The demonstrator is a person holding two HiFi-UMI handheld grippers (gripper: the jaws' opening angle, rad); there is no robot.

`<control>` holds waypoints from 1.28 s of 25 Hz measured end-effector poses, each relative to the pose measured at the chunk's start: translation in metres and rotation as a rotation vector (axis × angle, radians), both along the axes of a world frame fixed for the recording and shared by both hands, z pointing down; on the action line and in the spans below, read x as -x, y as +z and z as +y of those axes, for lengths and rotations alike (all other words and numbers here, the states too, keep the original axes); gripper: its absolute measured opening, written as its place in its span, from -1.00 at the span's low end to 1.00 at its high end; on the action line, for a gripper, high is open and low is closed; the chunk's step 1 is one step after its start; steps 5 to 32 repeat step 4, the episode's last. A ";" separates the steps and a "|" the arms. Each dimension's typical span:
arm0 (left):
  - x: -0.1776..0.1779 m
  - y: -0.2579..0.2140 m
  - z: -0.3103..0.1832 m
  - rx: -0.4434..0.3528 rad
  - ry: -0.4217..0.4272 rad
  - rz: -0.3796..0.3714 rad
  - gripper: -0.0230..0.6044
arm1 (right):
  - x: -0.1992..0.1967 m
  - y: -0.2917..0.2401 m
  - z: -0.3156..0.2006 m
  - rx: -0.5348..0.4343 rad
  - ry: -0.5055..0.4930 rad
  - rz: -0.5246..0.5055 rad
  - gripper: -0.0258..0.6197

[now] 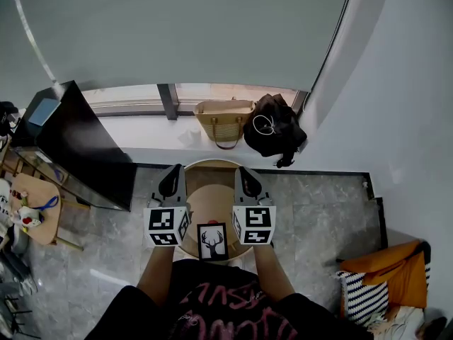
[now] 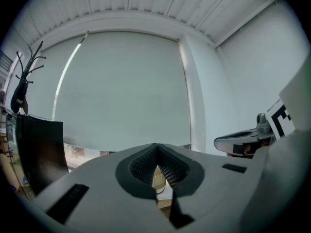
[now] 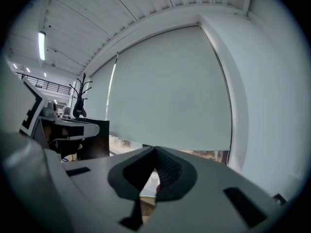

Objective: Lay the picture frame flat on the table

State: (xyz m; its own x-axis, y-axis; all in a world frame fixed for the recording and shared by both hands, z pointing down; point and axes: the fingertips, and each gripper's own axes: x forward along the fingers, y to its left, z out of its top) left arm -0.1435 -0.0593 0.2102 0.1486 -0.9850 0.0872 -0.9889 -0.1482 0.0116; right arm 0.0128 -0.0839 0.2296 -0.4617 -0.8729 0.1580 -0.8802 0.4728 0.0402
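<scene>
Lower edge of picture frame [image 1: 212, 241], perhaps its stand, behind the torso [image 1: 212, 299]

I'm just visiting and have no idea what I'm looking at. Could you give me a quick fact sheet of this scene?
Setting: a person standing over a round wooden table near a window
Left claw: shut, empty, held over the table
Right claw: shut, empty, held over the table
Picture frame: shows a deer, sits at the table's near edge, untouched
Frame's pose: cannot tell from above whether it stands or lies flat
Window sill: woven bag beside a black bag
</scene>
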 end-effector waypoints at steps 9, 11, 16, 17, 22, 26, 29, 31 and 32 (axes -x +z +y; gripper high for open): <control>0.002 -0.002 -0.004 -0.010 0.001 0.001 -0.90 | 0.001 -0.001 -0.003 -0.003 0.001 0.005 -0.86; 0.002 -0.002 -0.004 -0.010 0.001 0.001 -0.90 | 0.001 -0.001 -0.003 -0.003 0.001 0.005 -0.86; 0.002 -0.002 -0.004 -0.010 0.001 0.001 -0.90 | 0.001 -0.001 -0.003 -0.003 0.001 0.005 -0.86; 0.002 -0.002 -0.004 -0.010 0.001 0.001 -0.90 | 0.001 -0.001 -0.003 -0.003 0.001 0.005 -0.86; 0.002 -0.002 -0.004 -0.010 0.001 0.001 -0.90 | 0.001 -0.001 -0.003 -0.003 0.001 0.005 -0.86; 0.002 -0.002 -0.004 -0.010 0.001 0.001 -0.90 | 0.001 -0.001 -0.003 -0.003 0.001 0.005 -0.86; 0.002 -0.002 -0.004 -0.010 0.001 0.001 -0.90 | 0.001 -0.001 -0.003 -0.003 0.001 0.005 -0.86; 0.002 -0.002 -0.004 -0.010 0.001 0.001 -0.90 | 0.001 -0.001 -0.003 -0.003 0.001 0.005 -0.86; 0.002 -0.002 -0.004 -0.010 0.001 0.001 -0.90 | 0.001 -0.001 -0.003 -0.003 0.001 0.005 -0.86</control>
